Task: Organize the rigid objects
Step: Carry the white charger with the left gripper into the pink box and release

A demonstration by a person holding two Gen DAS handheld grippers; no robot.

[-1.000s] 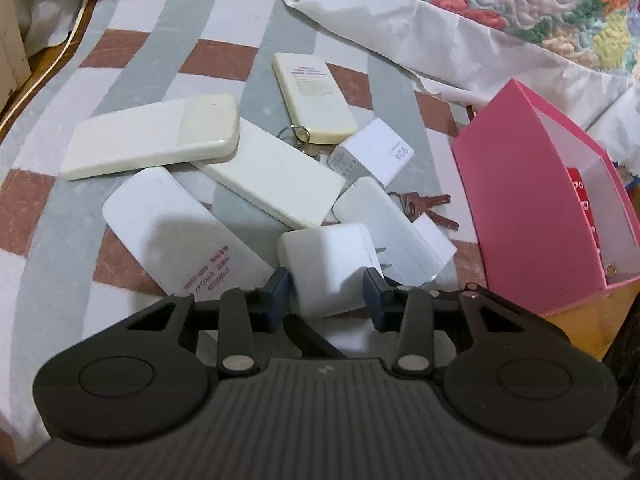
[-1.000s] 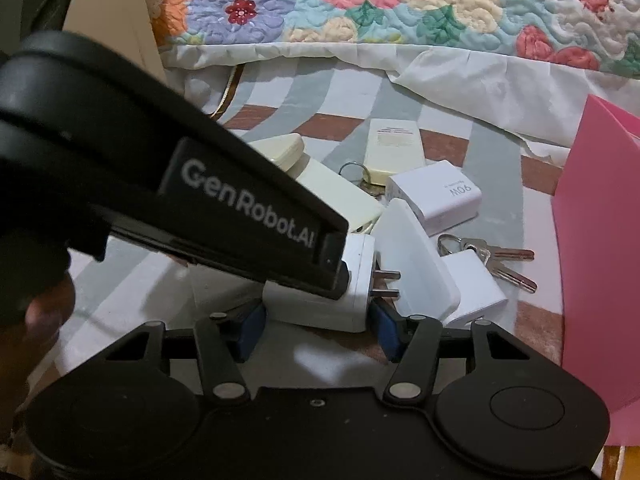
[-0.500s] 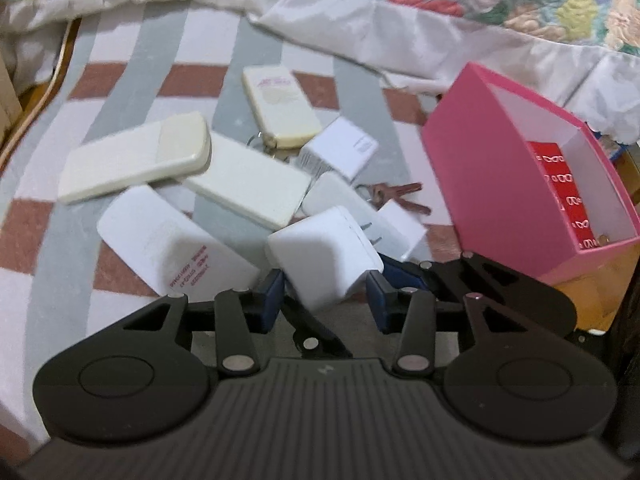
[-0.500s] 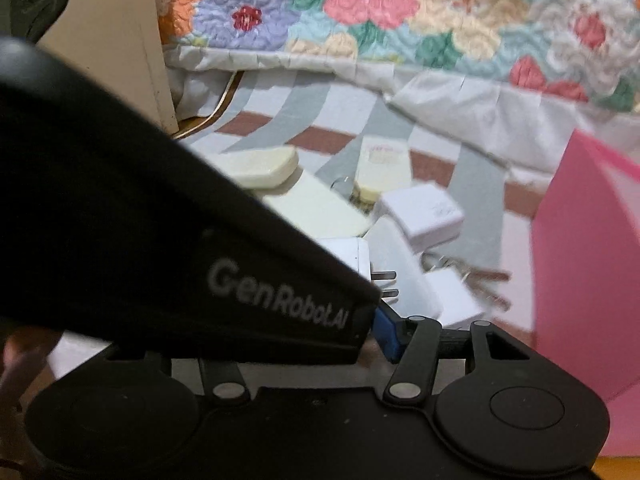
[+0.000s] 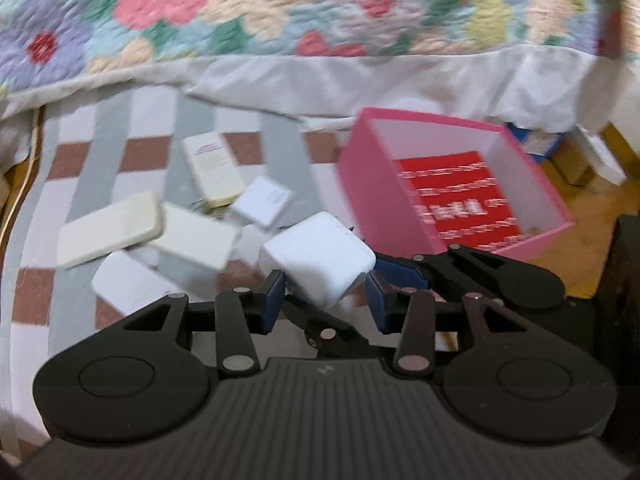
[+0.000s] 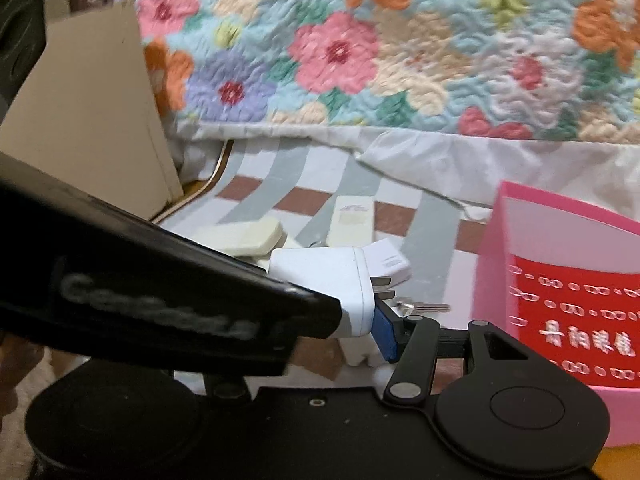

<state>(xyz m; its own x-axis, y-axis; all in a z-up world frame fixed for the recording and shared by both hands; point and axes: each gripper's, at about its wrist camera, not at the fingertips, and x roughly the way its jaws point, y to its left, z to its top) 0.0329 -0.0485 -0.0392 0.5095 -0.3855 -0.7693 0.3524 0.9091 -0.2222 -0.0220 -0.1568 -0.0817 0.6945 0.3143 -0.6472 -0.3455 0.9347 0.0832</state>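
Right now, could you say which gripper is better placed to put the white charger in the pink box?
Probably right: both grip the white charger, but the right gripper sits nearest the open pink box.

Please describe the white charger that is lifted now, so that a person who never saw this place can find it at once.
Start at the open pink box on the checked cloth; left of it lies a pile of flat white and cream devices. In front of the pile, one white charger is lifted between both grippers. Unlike its flat neighbours, it is a chunky cube showing two metal prongs.
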